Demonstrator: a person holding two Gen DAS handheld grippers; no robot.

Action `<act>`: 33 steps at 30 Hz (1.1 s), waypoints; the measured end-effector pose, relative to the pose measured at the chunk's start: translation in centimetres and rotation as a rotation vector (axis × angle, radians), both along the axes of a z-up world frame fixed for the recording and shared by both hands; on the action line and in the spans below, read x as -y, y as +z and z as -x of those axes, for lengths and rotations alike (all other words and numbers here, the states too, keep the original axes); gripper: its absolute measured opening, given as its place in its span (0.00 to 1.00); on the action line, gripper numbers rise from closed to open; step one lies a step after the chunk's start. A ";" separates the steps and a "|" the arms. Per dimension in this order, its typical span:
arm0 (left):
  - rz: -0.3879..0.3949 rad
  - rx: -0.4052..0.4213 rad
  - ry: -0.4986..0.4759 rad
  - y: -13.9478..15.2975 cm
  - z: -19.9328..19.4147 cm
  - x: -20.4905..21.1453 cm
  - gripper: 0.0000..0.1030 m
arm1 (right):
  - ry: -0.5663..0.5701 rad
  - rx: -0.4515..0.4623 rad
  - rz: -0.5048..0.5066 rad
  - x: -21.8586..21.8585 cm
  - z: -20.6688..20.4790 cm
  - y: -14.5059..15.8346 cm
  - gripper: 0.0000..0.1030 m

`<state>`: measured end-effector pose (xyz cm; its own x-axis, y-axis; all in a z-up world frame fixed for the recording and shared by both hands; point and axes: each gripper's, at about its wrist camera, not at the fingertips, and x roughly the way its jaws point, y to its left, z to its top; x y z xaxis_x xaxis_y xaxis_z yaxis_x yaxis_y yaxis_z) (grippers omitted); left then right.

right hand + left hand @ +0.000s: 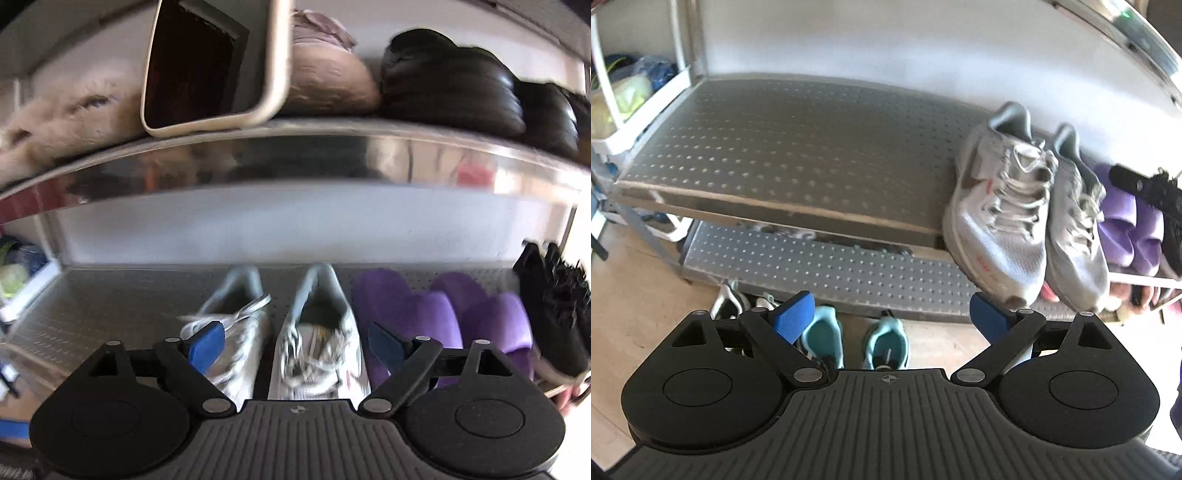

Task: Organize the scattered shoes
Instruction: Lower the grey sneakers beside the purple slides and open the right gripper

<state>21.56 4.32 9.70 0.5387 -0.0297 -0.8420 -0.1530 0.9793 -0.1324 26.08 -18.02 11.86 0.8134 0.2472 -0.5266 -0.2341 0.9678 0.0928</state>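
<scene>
Rack shelf (798,147): perforated metal sheet, dimpled grid, dull grey, mostly bare on its left half. Two white mesh sneakers (1001,214) sat side by side at its right end, laces loose, toes over the front edge. Beside them two purple slippers (443,314), soft and rounded, then one black shoe (554,306), knit-looking. On the floor below I counted two teal sneakers (827,336), openings up, and one more dark-and-white shoe, partly hidden. Upper shelf (295,147), polished metal lip, carried a cream fluffy item, a cream-rimmed box tipped forward, and dark glossy padded footwear; count unclear. My left gripper (892,314) stood released, blue pads wide, nothing between. My right gripper (295,347) likewise spread, clear of the sneakers.
</scene>
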 end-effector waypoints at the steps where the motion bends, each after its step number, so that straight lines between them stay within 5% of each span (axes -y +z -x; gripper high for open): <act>1: -0.006 -0.003 -0.008 -0.1 -0.1 0.5 0.92 | 0.027 -0.044 -0.007 0.3 -0.6 -0.6 0.77; 3: -0.017 -0.009 -0.022 -0.4 -0.2 1.5 0.92 | 0.098 -0.060 -0.007 0.3 -1.5 -1.3 0.67; 6: -0.038 -0.020 -0.035 -0.8 -0.6 2.8 0.92 | 0.176 -0.027 0.062 -0.5 -2.3 -2.1 0.67; 15: -0.044 -0.052 -0.018 -1.9 -1.8 3.8 0.92 | 0.192 -0.026 0.085 -2.7 -3.4 -2.3 0.82; 22: -0.046 -0.081 -0.015 -2.6 -1.9 3.7 0.92 | 0.184 -0.081 0.122 -4.5 -4.2 -5.2 0.88; 24: -0.043 -0.085 -0.008 -2.8 -1.8 3.6 0.92 | 0.171 -0.087 0.161 -5.3 -4.5 -5.9 0.81; 28: -0.036 -0.090 -0.008 -3.0 -1.6 3.5 0.92 | 0.137 -0.088 0.212 -7.2 -4.6 -5.6 0.46; 33: -0.033 -0.092 -0.010 -3.1 -1.3 3.5 0.92 | 0.139 -0.052 0.279 -8.3 -4.5 -5.5 0.43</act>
<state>22.84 0.81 6.60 0.4592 -0.0062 -0.8883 -0.1532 0.9844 -0.0861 30.63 -9.69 6.37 0.7521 0.1939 -0.6299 -0.3677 0.9166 -0.1568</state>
